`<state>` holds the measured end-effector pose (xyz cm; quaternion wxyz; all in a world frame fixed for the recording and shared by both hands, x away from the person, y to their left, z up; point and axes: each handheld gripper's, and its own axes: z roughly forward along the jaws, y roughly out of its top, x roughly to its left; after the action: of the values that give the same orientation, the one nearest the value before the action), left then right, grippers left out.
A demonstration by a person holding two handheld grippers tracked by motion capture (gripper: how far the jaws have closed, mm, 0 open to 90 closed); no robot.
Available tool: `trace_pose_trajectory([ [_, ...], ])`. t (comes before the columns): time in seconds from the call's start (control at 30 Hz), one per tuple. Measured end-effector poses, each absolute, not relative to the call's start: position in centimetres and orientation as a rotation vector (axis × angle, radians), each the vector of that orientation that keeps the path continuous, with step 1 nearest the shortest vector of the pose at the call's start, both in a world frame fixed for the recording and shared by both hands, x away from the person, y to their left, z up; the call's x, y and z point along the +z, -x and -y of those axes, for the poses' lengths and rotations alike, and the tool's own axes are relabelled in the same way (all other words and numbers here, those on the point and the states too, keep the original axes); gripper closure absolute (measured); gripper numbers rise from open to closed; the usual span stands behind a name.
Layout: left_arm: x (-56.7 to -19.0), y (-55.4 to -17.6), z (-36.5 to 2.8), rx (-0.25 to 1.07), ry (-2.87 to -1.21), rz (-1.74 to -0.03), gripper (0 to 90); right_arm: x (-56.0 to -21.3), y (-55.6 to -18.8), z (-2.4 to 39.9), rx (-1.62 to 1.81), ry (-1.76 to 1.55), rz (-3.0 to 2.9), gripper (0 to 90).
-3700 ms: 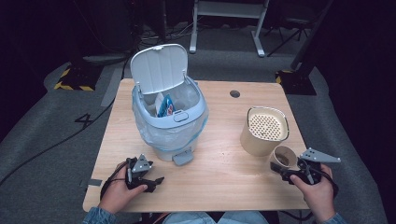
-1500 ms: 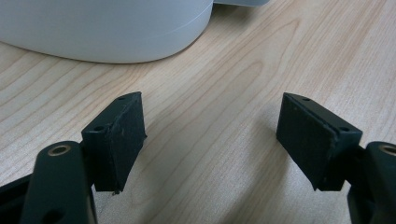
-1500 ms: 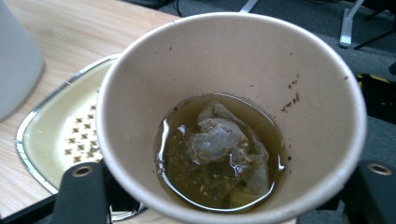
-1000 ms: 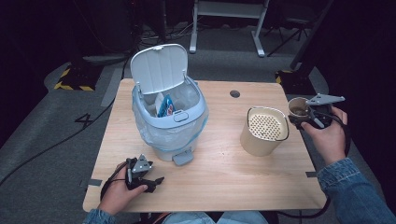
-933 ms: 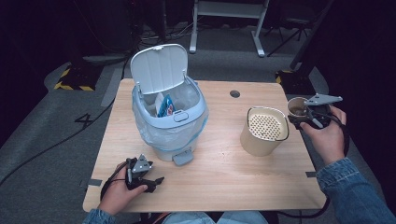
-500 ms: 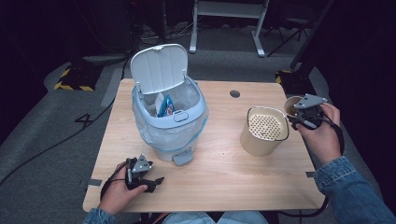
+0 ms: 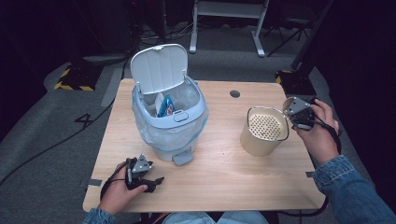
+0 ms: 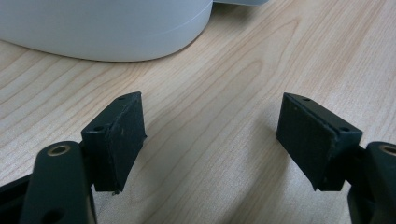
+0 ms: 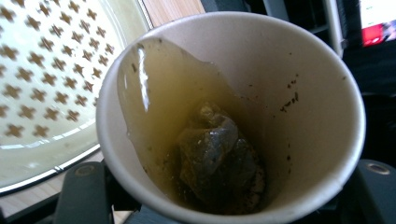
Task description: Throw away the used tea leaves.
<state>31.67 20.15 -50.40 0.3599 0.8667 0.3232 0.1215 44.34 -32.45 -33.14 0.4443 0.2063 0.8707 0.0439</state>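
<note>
Tilting toward the strainer pot (image 7: 264,131), a paper cup (image 9: 233,116) sits clamped between the jaws of the right gripper (image 7: 299,114) at the right edge of the high view, just beside the pot's rim. In the right gripper view the cup leans to the left of the frame, pale tea (image 9: 159,98) pooling against its lower wall with a soggy tea bag (image 9: 215,154) at the bottom, and the pot's perforated lid (image 9: 51,74) fills the upper left. The left gripper (image 7: 140,175) rests on the table (image 7: 219,182) at the lower left, jaws spread wide with nothing between them, near the bin (image 7: 168,116), whose lid stands raised.
</note>
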Motion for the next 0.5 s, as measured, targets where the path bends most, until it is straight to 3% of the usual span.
trace_pose_trajectory([
  [0.5, -50.4, -31.7, -20.1, 0.313, -2.234, -0.833, 24.0, -34.3, -44.0, 29.8, -0.283, -0.131, -2.024, 31.3],
])
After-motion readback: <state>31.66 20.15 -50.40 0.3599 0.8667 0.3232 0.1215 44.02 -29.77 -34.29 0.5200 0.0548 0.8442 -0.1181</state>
